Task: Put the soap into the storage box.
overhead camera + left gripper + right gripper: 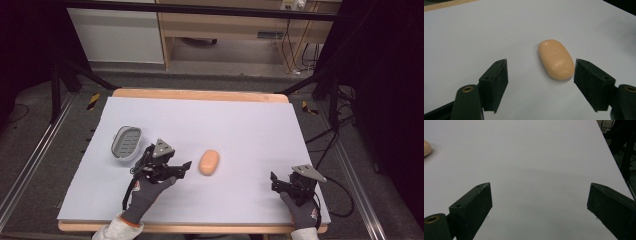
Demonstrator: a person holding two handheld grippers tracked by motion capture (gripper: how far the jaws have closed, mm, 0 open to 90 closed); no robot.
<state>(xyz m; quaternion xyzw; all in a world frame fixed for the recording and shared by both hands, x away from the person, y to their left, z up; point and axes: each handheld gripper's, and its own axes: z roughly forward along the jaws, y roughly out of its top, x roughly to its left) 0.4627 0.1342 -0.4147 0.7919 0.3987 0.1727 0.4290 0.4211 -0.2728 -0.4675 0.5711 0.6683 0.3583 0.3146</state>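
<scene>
Table (240, 125) from above: soap bar (209, 162) lying near centre, just right of the left tongs (186, 166), jaws apart and empty. Soap dish (126, 142) far left. Right tongs (274, 182), near right, jaws wide apart, empty.

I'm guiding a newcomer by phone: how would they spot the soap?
Start at the white table. Near its middle, just right of the left hand-held gripper, lies the soap. It is a smooth peach oval bar, unlike the grey slotted dish farther left.
</scene>
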